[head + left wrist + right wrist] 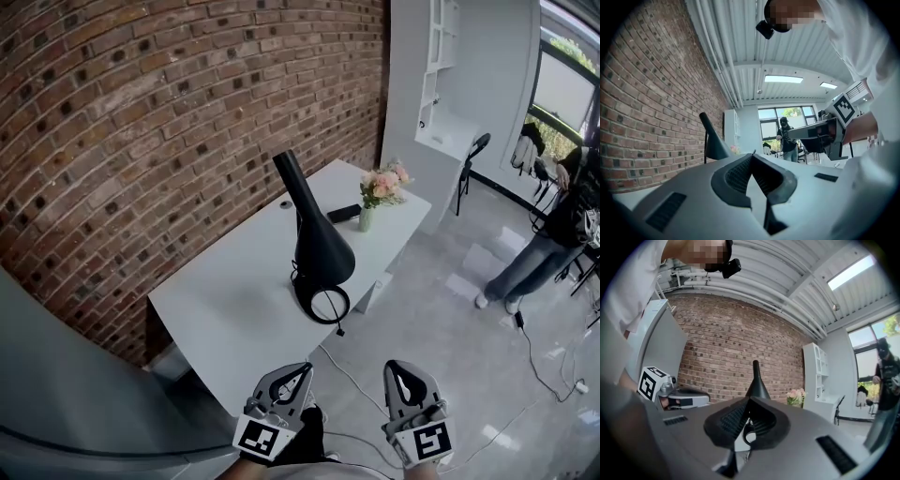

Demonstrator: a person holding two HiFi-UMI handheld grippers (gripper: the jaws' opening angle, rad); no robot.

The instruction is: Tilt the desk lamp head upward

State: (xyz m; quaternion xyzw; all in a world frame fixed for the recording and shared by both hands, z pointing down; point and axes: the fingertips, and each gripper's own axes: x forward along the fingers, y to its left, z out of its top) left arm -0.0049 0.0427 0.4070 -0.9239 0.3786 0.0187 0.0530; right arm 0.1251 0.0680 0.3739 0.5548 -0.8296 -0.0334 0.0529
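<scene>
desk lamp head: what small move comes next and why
Probably carry the right gripper forward toward the desk lamp head and open it: both it and the left gripper hang shut and empty, short of the table, touching nothing.

We see a white bench [225, 309] carrying a black desk lamp [319, 248], a flower vase [367, 219] and a flat dark object [344, 214].
</scene>
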